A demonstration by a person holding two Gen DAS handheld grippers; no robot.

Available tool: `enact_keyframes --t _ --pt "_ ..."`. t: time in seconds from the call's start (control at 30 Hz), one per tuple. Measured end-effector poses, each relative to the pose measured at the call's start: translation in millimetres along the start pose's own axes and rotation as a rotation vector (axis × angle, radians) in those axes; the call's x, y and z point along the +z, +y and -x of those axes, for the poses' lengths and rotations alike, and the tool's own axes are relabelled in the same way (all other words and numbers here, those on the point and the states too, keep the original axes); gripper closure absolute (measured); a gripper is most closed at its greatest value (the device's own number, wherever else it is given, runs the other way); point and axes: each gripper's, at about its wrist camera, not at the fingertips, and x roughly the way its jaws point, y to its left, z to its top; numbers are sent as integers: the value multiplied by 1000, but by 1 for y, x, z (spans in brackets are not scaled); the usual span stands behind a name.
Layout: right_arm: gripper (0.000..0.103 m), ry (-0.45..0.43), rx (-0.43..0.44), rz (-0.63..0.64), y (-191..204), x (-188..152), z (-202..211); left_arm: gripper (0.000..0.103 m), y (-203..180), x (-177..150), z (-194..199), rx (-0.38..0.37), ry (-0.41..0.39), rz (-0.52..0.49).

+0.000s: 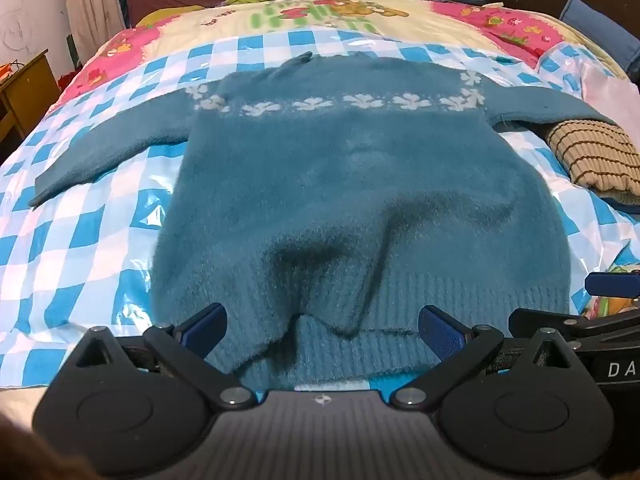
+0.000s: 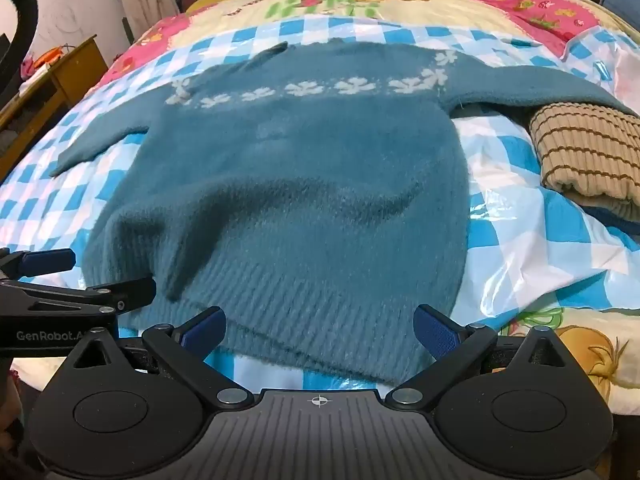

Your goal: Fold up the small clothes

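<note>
A blue sweater is lying flat on the checked sheet. The left gripper and right gripper are hanging over its bottom edge, jaws wide, holding nothing.

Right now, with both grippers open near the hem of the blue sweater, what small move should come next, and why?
Probably bring the left gripper to the left sleeve and fold it over the body. The blue sweater lies spread out with both sleeves out, nothing is held, and the other sleeve lies against a folded striped garment.
</note>
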Motion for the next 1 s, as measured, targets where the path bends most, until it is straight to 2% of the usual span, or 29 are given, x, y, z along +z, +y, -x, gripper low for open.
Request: enact_keyframes --t 0.27,1.0 --pt "2 5 1 -22 -3 -5 0 0 0 -3 -5 -7 23 7" --pt "2 -9 6 -12 0 -3 6 0 -4 -2 4 39 -1 -17"
